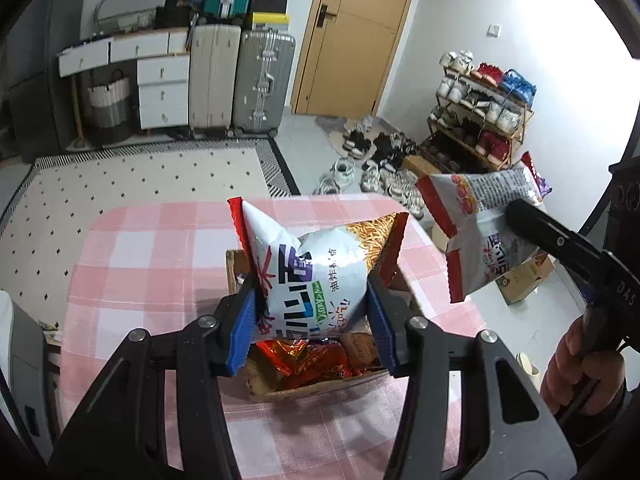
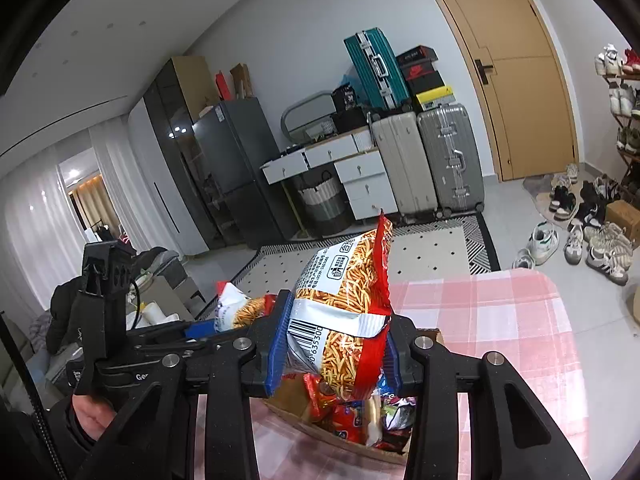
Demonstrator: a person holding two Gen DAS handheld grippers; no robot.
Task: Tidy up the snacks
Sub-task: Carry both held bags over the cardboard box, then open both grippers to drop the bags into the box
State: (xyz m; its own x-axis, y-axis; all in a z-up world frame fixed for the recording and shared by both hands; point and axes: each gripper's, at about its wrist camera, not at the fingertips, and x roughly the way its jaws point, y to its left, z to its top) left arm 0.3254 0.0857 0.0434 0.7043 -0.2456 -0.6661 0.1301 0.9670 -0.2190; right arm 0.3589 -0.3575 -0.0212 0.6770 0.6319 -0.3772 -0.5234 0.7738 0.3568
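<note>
My left gripper (image 1: 310, 300) is shut on a white and red bag of fried noodle sticks (image 1: 316, 268) and holds it above a cardboard box (image 1: 276, 390) of mixed snack packets (image 1: 316, 360) on the pink checked table (image 1: 140, 280). My right gripper (image 2: 336, 344) is shut on a second bag of the same snack (image 2: 344, 300), held above the same box (image 2: 292, 408). In the left wrist view that second bag (image 1: 476, 232) hangs to the right of the box, off the table edge. The left gripper's bag (image 2: 232, 308) shows at left in the right wrist view.
Beyond the table lie a dotted rug (image 1: 140, 184), suitcases (image 1: 260, 84), white drawers (image 1: 160, 92) and a wooden door (image 1: 352, 36). A shoe rack (image 1: 480, 112) and loose shoes (image 1: 380, 168) are at the right. A fridge (image 2: 240, 168) stands at the left.
</note>
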